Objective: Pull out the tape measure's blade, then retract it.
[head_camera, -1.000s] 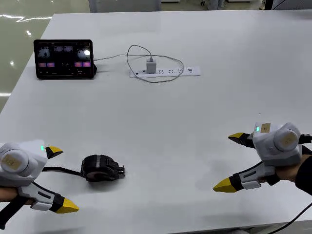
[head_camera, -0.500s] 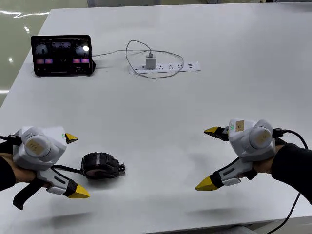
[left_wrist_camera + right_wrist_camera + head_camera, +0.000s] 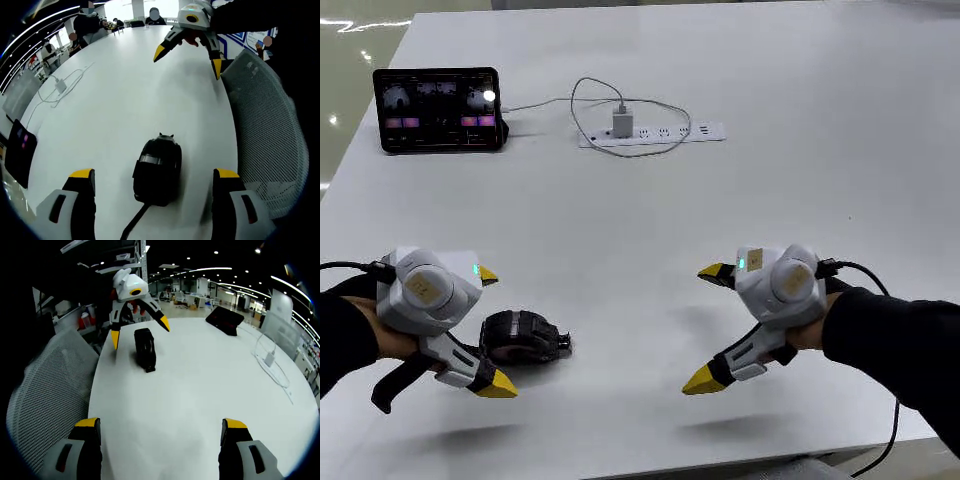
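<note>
Writing: none legible. The tablet (image 3: 440, 108) screen shows dials and pink tiles, too small to read. Each tool body carries a small tan sticker, print unreadable.

Tape measure (image 3: 525, 338): black case, flat on the white bench (image 3: 770, 180), near the front edge and toward the left side. The end hook sits at the case, on the side facing the right tool. A black strap trails off the opposite end, toward the person.

Left tool (image 3: 494, 330): jaws wide, one yellow tip on each side of the case. The left gripper view shows bare bench between each tip and the case, so no contact.

Right tool (image 3: 706, 325): jaws wide, nothing between them. It is held above the bench, well apart from the tape measure, tips pointing toward it.

Surroundings: the tablet stands at the far left, near the left bench edge. A white power strip (image 3: 655, 133) lies far centre with a charger (image 3: 623, 125) plugged in. A white cable (image 3: 590, 100) loops from the charger to the tablet. All are well apart from the tools. A grey mesh chair (image 3: 265, 125) is just beyond the front edge.

Room: bare bench lies between the two tools and across the whole middle and right. The tightest margin is the front edge, close behind both tools.
</note>
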{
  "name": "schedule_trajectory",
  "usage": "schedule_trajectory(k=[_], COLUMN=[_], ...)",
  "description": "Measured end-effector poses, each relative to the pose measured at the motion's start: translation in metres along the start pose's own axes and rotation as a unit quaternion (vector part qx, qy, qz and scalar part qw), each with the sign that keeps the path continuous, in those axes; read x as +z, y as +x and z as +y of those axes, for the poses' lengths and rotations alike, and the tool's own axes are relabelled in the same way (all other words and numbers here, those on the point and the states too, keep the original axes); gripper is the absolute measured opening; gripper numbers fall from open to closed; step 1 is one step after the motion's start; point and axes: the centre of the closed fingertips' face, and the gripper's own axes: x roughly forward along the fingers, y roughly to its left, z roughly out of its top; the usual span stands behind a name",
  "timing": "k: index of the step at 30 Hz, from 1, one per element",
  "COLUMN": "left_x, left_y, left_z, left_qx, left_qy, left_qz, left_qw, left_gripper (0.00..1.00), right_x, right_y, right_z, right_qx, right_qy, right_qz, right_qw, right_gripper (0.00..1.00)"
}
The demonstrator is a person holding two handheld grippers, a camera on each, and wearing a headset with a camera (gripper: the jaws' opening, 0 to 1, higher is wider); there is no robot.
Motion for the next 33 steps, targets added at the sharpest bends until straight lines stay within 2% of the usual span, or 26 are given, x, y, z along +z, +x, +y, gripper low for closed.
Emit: schedule_trajectory(k=[13,18,20,23,25,27,29,33], left_x=[0.014,0.01,0.008,0.008,0.007,0.009,0.008,0.006], left_y=[0.009,0.014,0.014,0.017,0.018,0.02,0.023,0.027], left_z=[-0.002,0.0,-0.001,-0.003,-0.007,-0.008,-0.008,-0.007], left_qx=[-0.012,-0.018,-0.021,-0.026,-0.036,-0.035,-0.031,-0.028], left_qy=[0.01,0.021,0.036,0.039,0.035,0.037,0.049,0.051], left_qz=[-0.004,0.014,0.024,0.031,0.04,0.04,0.043,0.049], left_qw=[0.9999,0.9995,0.9988,0.9984,0.9979,0.9979,0.9974,0.9971], left_gripper=[0.91,0.86,0.84,0.82,0.76,0.63,0.57,0.48], right_x=[0.03,0.038,0.042,0.051,0.057,0.061,0.064,0.066], right_y=[0.034,0.047,0.052,0.057,0.061,0.064,0.07,0.079], right_z=[0.003,0.003,0.005,0.008,0.009,0.01,0.009,0.011], right_qx=[0.025,0.033,0.037,0.044,0.047,0.051,0.054,0.061], right_qy=[-0.024,-0.026,-0.032,-0.042,-0.047,-0.051,-0.053,-0.052], right_qz=[0.0,0.004,0.006,0.004,0.003,0.004,0.004,0.007], right_qw=[0.9994,0.9991,0.9988,0.9982,0.9978,0.9974,0.9971,0.9968], right_gripper=[0.99,0.99,0.99,0.99,0.99,0.99,0.99,0.99])
